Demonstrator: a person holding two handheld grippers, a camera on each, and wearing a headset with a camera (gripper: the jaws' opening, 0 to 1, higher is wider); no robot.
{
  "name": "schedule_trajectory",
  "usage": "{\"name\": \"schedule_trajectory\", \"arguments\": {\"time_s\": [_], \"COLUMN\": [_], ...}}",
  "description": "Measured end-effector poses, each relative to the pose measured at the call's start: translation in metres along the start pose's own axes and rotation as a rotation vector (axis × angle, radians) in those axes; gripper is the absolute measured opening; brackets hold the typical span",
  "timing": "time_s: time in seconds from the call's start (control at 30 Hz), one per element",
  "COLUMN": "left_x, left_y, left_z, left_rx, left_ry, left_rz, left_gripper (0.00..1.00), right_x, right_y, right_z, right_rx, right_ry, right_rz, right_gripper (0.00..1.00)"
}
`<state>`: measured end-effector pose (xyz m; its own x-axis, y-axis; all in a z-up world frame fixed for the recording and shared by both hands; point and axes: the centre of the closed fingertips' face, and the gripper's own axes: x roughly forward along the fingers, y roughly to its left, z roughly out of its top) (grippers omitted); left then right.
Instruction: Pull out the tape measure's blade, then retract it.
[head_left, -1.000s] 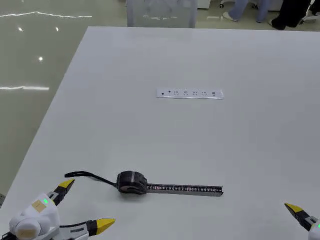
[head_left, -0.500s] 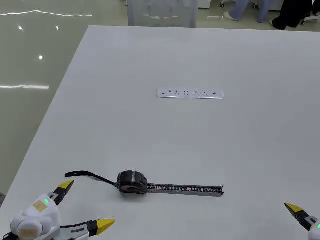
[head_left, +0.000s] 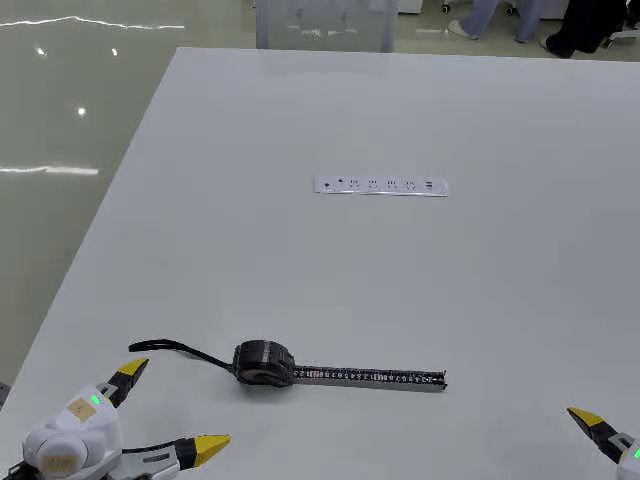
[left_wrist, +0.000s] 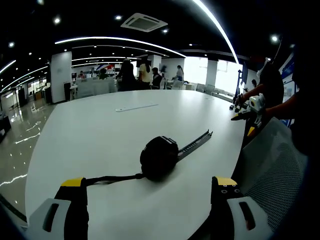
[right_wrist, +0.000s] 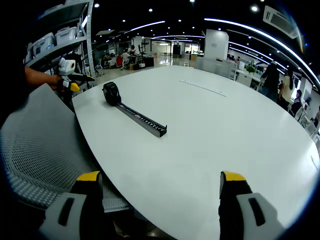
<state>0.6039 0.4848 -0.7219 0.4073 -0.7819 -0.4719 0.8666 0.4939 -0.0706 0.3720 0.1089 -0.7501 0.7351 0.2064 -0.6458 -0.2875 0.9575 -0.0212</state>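
Left gripper (head_left: 172, 407): jaws apart, empty. Just ahead of it lies the black round tape measure case (head_left: 263, 363), with its dark ruled blade (head_left: 370, 378) extended toward the right gripper (right_wrist: 160, 176), which is also spread, empty and well apart. Pull-out looks done; retraction not yet done.

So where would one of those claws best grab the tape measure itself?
Probably the round black case, pinched across its near and far sides. The left claw could come in from the strap end: its open jaws face the case there, and the blade sticks out the opposite side, toward the right claw.
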Motion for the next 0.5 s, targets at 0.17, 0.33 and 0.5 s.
{"name": "schedule_trajectory", "arguments": {"time_s": [0.17, 0.33, 0.5], "left_x": [-0.0004, -0.0028, -0.0036], "left_y": [0.0004, -0.0010, -0.0002], "left_z": [0.0010, 0.0008, -0.0023], "left_rx": [0.011, 0.013, 0.000], "left_ry": [0.001, -0.004, 0.004], "left_rz": [0.002, 0.002, 0.004], "left_gripper": [1.00, 1.00, 1.00], "right_x": [0.0012, 0.0034, 0.0039], "right_y": [-0.0010, 0.0029, 0.0019], "right_z": [0.0018, 0.0023, 0.0007], "right_rx": [-0.008, -0.017, -0.015], "right_ry": [-0.001, 0.006, 0.012], "right_rz": [-0.001, 0.013, 0.009], "right_gripper": [0.99, 0.98, 0.98]}}
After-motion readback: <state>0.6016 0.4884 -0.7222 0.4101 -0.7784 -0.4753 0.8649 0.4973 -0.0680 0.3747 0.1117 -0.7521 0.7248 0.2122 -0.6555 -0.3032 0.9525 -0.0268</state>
